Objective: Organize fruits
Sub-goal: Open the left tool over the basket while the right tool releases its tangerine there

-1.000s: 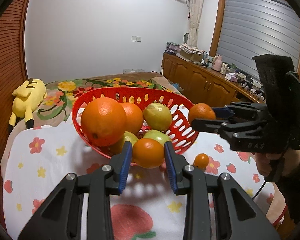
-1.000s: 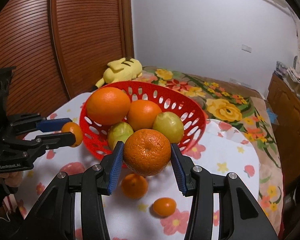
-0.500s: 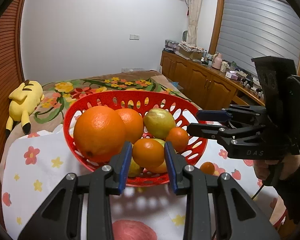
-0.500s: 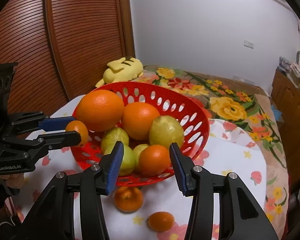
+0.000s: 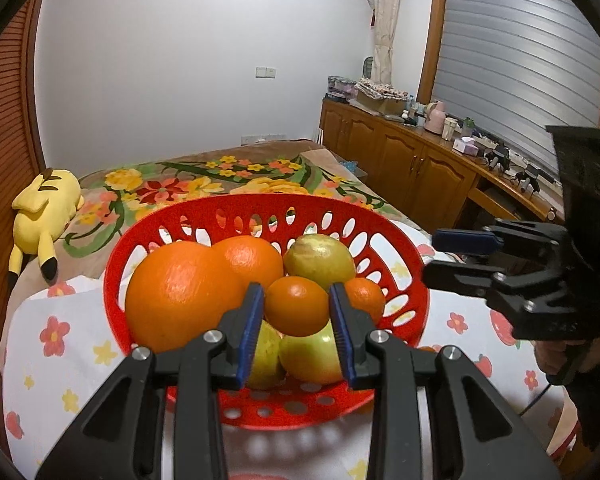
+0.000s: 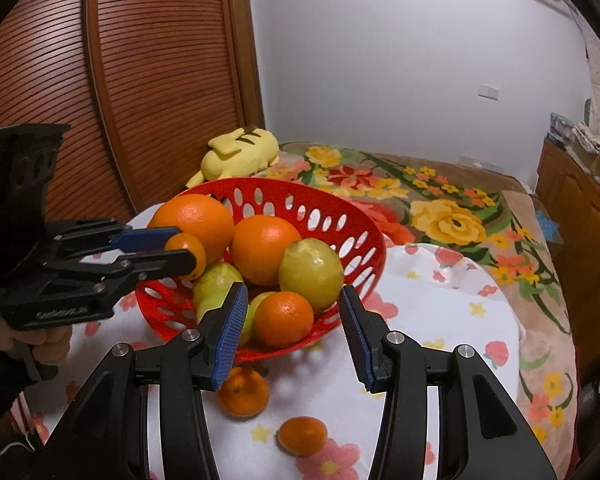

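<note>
A red perforated basket (image 5: 260, 202) (image 6: 340, 204) stands on the flowered tablecloth and holds a large orange (image 5: 180, 296), a second orange (image 5: 252, 260), yellow-green fruits (image 5: 320, 258) and a smaller orange (image 6: 283, 318). My left gripper (image 5: 296, 296) (image 6: 184, 248) is shut on a small tangerine (image 5: 296, 312) (image 6: 192, 246) and hovers over the basket's near side. Just short of the basket, my right gripper (image 6: 294, 320) (image 5: 448, 258) is open with nothing between its pads. Two loose tangerines (image 6: 244, 392) (image 6: 303, 434) lie on the cloth below it.
A yellow plush toy (image 5: 46, 208) (image 6: 240, 156) lies on the floral bed cover (image 6: 440, 200) behind the table. Wooden cabinets (image 5: 420, 164) with clutter on top line the right wall. A slatted wooden door (image 6: 100, 100) fills the left. The white cloth (image 6: 440, 320) drops off at the right.
My left gripper carried the tangerine forward, from in front of the basket to over it. My right gripper let go of its orange, which now lies in the basket, and its jaws are empty.
</note>
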The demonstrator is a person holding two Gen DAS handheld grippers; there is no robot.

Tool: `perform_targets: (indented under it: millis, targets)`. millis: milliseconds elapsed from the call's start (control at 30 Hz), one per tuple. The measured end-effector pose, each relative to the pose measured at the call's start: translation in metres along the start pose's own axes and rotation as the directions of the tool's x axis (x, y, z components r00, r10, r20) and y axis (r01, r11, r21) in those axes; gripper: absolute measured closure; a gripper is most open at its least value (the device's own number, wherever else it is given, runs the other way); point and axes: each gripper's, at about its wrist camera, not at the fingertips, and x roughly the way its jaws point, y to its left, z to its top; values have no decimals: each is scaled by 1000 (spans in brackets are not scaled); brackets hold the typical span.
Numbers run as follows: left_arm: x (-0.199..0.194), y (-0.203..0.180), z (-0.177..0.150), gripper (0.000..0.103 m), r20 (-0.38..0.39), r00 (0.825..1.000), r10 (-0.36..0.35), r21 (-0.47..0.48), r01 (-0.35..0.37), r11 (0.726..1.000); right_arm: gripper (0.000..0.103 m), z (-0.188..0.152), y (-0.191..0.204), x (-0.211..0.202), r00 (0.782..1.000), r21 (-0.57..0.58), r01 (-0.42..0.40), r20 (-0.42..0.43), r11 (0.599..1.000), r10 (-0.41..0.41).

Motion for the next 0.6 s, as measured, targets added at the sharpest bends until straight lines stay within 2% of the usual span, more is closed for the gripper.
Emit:
perform_targets:
  millis: [200,600]
  targets:
    - [10,-1,5,71,-5,1000,-5,9,5,1000,56,-8,-9,-8,1000,17,3,0,1000,-3]
    - [23,0,9,68,-18,1000,0,12,0,1000,56,-21,-28,5,999,62,27,-31,998,-25]
